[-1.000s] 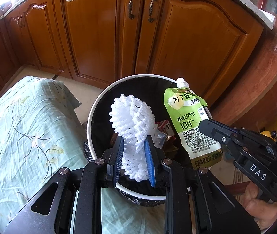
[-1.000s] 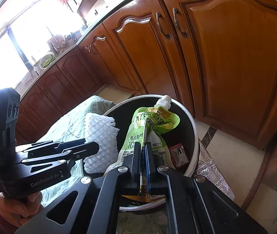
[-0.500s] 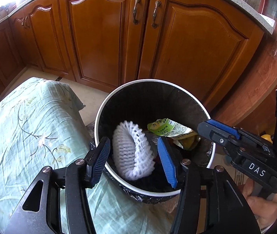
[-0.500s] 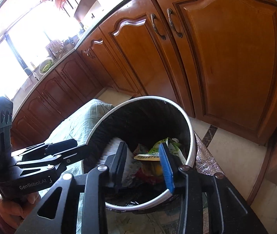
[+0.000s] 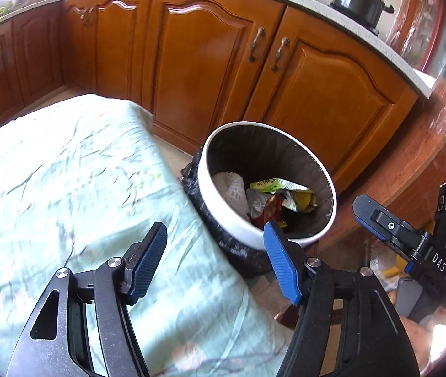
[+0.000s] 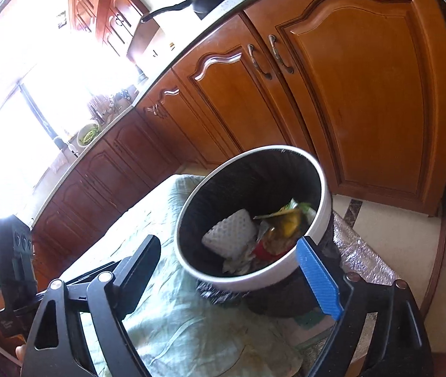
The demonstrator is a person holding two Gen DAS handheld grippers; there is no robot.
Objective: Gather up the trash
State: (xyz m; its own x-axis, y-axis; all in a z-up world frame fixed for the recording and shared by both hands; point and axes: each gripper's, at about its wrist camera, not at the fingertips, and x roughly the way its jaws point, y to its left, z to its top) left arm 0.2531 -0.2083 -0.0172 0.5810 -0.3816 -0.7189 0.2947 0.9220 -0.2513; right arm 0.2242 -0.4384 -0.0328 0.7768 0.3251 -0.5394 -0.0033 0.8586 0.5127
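The white foam net (image 5: 231, 187) and green juice pouch (image 5: 273, 185), gripped a moment ago, are now lying inside the round white-rimmed trash bin (image 5: 223, 213). Both the left gripper (image 5: 215, 262) and right gripper (image 6: 235, 267) are opening wide, holding nothing.

My left black metal two-finger gripper (image 5: 215, 262) has ribbed blue pads on its fingers (image 5: 281, 265), silver screws at the joints and triangular cut-outs in its arms. My right matching black gripper (image 6: 238, 275) carries white "DAS" lettering on its side.
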